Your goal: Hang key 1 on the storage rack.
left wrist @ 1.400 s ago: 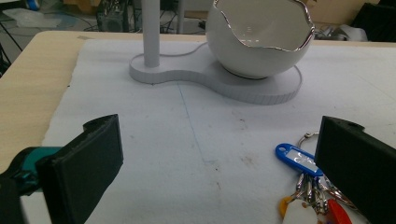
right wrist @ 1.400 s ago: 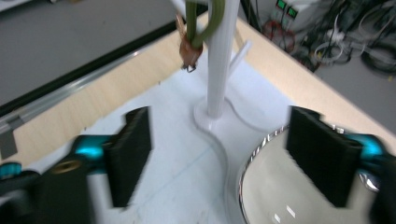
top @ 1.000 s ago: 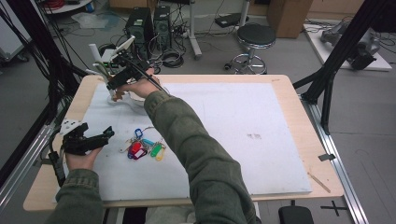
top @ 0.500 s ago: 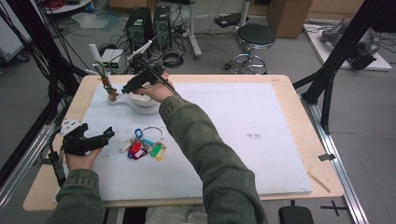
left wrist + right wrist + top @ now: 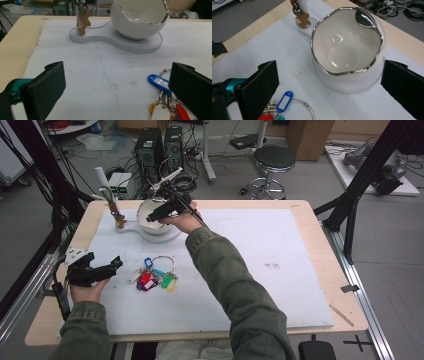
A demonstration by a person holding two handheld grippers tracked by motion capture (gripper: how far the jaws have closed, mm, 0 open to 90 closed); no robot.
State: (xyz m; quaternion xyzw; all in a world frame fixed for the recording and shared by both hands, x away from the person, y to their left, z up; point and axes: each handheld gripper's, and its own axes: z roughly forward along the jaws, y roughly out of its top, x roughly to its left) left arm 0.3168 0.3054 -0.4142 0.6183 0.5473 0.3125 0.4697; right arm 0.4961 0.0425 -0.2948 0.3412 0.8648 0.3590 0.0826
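Observation:
A white bowl [image 5: 150, 225] with a silver rim stands on a flat white base [image 5: 172, 236] at the back left of the mat. My right gripper [image 5: 151, 216] hovers over the bowl, open; its view looks down into the empty bowl [image 5: 347, 50] between the spread jaws. A brown gingerbread charm [image 5: 119, 220] hangs on the base's post [image 5: 106, 195]. A bunch of keys with coloured tags [image 5: 155, 277] lies on the mat. My left gripper [image 5: 114, 265] rests left of the keys, open, with the blue tag [image 5: 157, 81] by its right jaw and nothing between the jaws.
A white mat [image 5: 280, 270] covers most of the wooden table [image 5: 327, 285]. The bowl [image 5: 138, 20] and charm [image 5: 83, 21] stand ahead of the left gripper. Cables, computer cases and a stool [image 5: 272, 160] are on the floor beyond the table.
My right gripper has moved right, away from the post and over the bowl. The charm stays hanging on the post. The left gripper has not moved.

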